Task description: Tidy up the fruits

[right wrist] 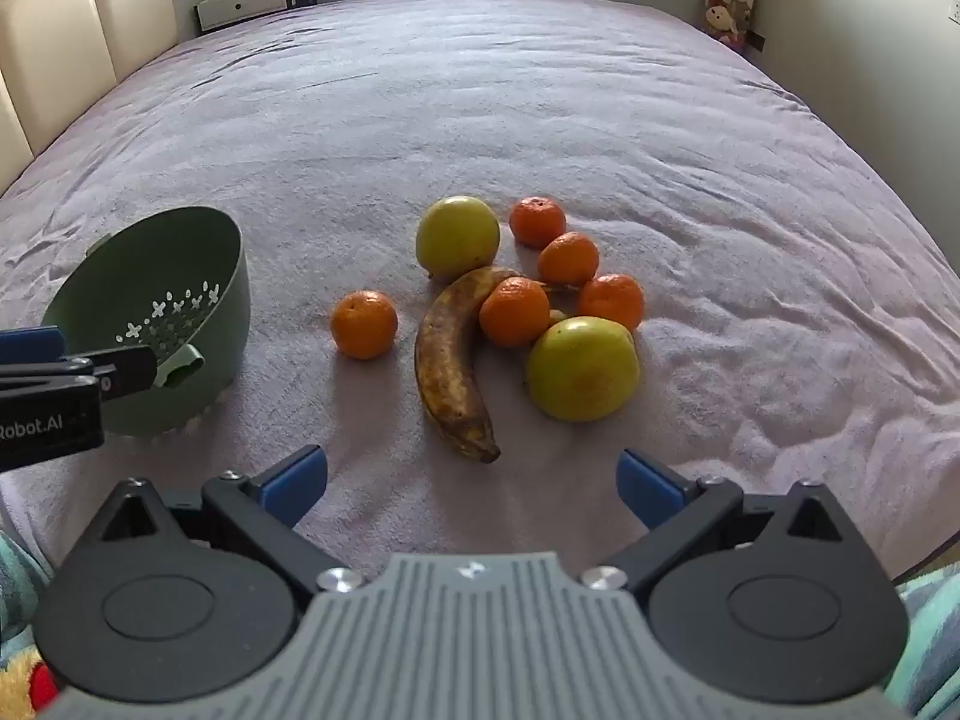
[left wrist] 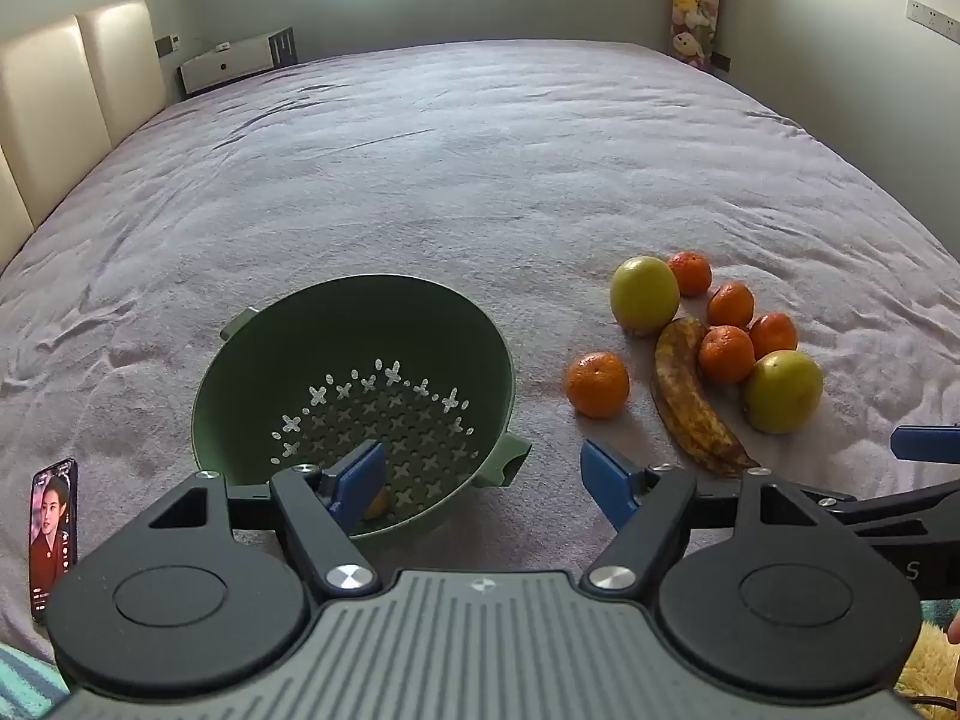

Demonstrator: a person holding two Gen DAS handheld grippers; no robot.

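Note:
A green colander lies tilted on the purple bedspread. My left gripper hangs open just in front of it, its left pad over the bowl's near rim. A small yellow-orange thing peeks out inside the bowl behind that pad. To the right lie a brown-spotted banana, two yellow-green apples, a lone mandarin and several more mandarins. My right gripper is open and empty, just short of the banana's near tip.
A phone with a lit screen lies at the bed's near left. A padded headboard runs along the left and a white unit stands at the far corner. Plush toys hang at the far right. The bedspread stretches beyond.

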